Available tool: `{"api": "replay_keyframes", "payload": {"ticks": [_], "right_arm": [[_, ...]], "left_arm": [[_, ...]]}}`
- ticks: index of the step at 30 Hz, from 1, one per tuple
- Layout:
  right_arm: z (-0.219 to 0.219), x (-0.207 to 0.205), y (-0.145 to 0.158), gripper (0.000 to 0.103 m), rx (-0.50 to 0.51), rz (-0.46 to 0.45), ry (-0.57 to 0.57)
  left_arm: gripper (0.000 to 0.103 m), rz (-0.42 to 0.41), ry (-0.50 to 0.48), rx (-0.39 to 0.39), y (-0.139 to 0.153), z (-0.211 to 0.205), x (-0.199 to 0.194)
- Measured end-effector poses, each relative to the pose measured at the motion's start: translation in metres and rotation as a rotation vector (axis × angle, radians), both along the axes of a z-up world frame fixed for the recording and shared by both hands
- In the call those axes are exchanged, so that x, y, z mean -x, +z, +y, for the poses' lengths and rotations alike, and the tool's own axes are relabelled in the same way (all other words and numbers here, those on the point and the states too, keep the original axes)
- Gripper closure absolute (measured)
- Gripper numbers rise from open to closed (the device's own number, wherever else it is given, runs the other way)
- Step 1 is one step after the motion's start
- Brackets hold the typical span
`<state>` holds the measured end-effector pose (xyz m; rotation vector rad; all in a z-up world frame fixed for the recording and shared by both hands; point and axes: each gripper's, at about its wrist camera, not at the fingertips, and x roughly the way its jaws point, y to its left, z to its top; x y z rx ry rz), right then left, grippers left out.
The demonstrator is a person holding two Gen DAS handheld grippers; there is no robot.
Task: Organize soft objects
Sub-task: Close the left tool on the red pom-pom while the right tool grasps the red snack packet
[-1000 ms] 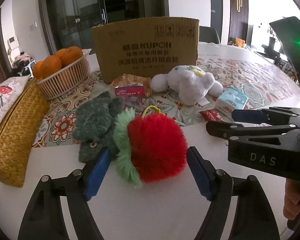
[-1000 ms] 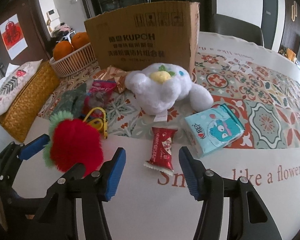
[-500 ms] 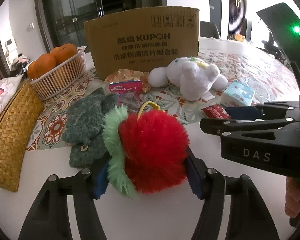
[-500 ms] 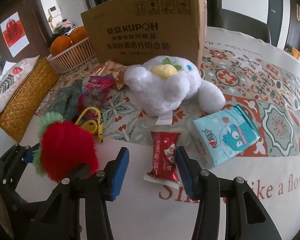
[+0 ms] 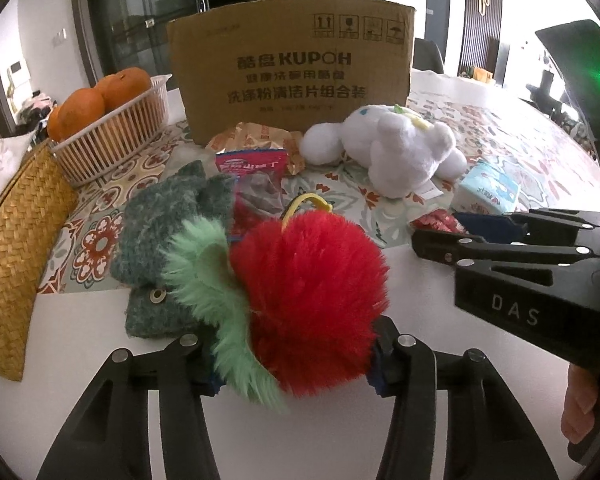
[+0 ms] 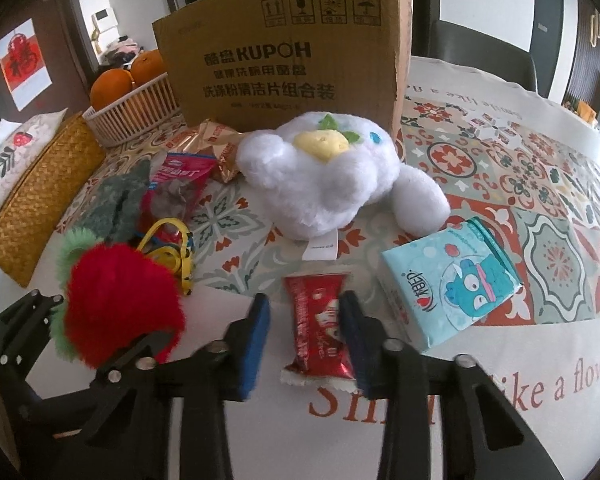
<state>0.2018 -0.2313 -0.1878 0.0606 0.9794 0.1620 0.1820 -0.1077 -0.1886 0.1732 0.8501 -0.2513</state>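
My left gripper (image 5: 296, 368) is shut on the red fluffy strawberry plush (image 5: 312, 292) with a green leafy top; it also shows in the right wrist view (image 6: 120, 304). A dark green plush (image 5: 168, 248) lies just behind it on the left. A white plush (image 5: 396, 148) lies in front of the cardboard box (image 5: 292, 68). My right gripper (image 6: 304, 340) stands with its jaws narrowed around a red candy wrapper (image 6: 320, 332) on the table; whether the pads (image 6: 256, 344) touch it is unclear.
A blue tissue pack (image 6: 452, 284) lies right of the candy. Snack packets (image 5: 252, 156) lie before the box. A white basket (image 5: 112, 140) of oranges and a woven yellow case (image 5: 16, 248) stand at the left. A yellow strap (image 6: 172, 248) lies by the strawberry.
My left gripper closed on the strawberry plush. My right gripper moved forward over the red candy wrapper and its jaws narrowed around it.
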Motion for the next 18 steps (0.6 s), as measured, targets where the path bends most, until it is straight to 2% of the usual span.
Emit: {"api": "replay_keyframes", "payload": {"ticks": [2,9,18], "right_arm": [[0.0,0.002,0.0,0.078,-0.008,0.002,-0.001],[0.004,0.015,0.002,0.079,-0.066,0.022,0.003],[0.006,0.04,0.025,0.079,-0.119,-0.014,-0.016]], "left_arm": [[0.055,-0.001,-0.008,-0.002,0.0,0.0,0.0],[0.06,0.007,-0.029,0.024,0.008,0.007,0.006],[0.061,-0.053,-0.048,0.052,0.038,0.01,0.03]]}}
